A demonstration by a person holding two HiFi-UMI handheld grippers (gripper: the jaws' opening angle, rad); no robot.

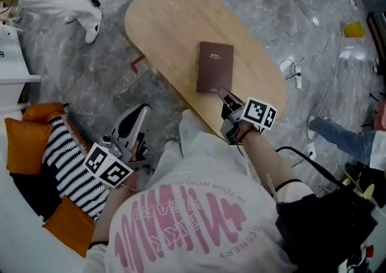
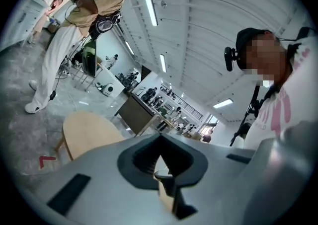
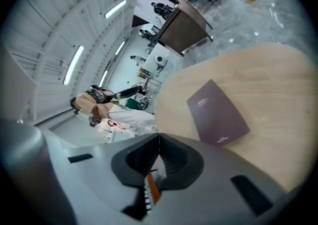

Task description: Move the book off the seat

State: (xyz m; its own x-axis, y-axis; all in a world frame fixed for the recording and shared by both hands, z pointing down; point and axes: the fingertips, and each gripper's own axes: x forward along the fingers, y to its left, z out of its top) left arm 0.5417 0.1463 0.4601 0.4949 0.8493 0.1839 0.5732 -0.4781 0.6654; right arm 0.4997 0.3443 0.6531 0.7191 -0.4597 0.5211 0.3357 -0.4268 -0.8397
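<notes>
book (image 1: pixel 215 67) lies flat on the bench (image 1: pixel 169 18), just beyond the right tool (image 1: pixel 224 95). that tool and the left tool (image 1: pixel 143 111) are pinched shut, empty. pull the right one away high, without nudging the book's near edge.

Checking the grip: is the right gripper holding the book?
No, the right gripper is shut and empty; the book lies flat on the wooden table.

The grey left gripper (image 2: pixel 159 145) has its tongs pressed together, with nothing between them. Beyond it, to the left, stands an oval pale-wood bench (image 2: pixel 88 132). Behind the bench, a person in tan top and white trousers (image 2: pixel 69 40) stands on the grey marble floor (image 2: pixel 20 119).
</notes>
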